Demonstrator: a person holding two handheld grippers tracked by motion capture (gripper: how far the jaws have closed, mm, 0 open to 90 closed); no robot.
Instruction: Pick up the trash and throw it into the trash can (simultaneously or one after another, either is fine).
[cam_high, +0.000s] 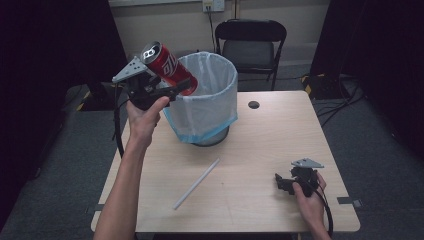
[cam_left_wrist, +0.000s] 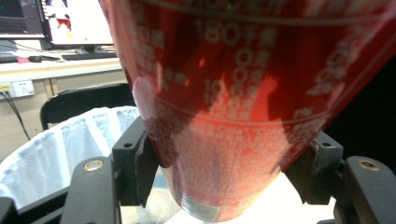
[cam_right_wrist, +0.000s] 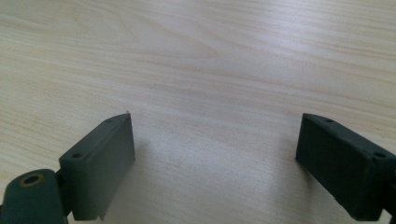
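High view, far left: the red can (cam_high: 168, 67) is gripped by the left gripper (cam_high: 172, 90), tilted, its top pointing up and left, its base leaning toward the rim of the lined bin (cam_high: 220, 107). The can is raised off the surface (cam_high: 250, 150), just at the bin's left edge and not yet inside it. In the left gripper view the can (cam_left_wrist: 243, 116) is seen clamped between the two black jaws, with the white liner of the bin (cam_left_wrist: 51, 154) below and beyond it. So the pick-up can be judged done; the drop into the bin is left.

Moving right, near the middle of the surface, a white straw (cam_high: 196, 184) is lying flat, well apart from the bin, untouched. If it is to be binned too, that part has not been started.

Near right: the right gripper (cam_high: 282, 182) is rested low on the surface in the person's hand. In the right gripper view its jaws are spread wide with nothing between them, bare wood (cam_right_wrist: 201, 70) beneath.
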